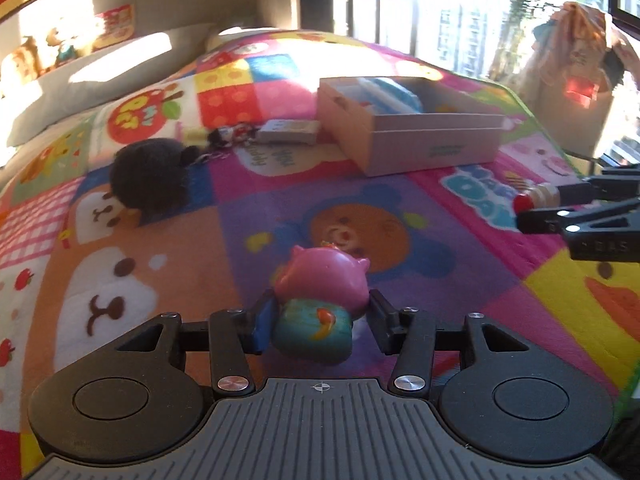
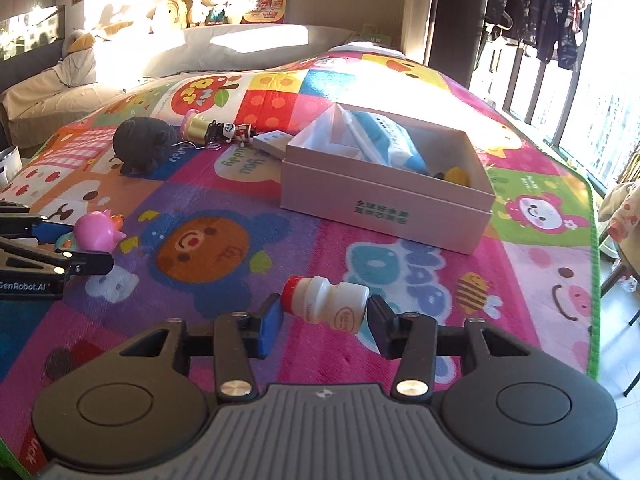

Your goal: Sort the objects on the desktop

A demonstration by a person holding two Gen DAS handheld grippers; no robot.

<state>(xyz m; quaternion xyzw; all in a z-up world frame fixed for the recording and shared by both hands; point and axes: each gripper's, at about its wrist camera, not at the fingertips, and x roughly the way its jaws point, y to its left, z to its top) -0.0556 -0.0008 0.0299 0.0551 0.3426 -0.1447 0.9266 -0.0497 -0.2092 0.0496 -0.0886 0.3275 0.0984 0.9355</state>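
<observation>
On my far left a black plush toy (image 2: 144,145) lies on the patchwork blanket (image 2: 256,280), with a gold spool (image 2: 195,123) and a small figurine (image 2: 228,133) just beside it. My left gripper (image 1: 318,322) pinches a pink pig toy (image 1: 324,280) by its teal body, both pads pressed against it, close over the blanket. Farther back and to the right sits the open white box (image 2: 384,204), a blue packet (image 2: 400,140) and something yellow inside. My right gripper (image 2: 326,322) clamps a small white bottle (image 2: 328,304) with a red cap, held sideways between the pads, in front of the box.
</observation>
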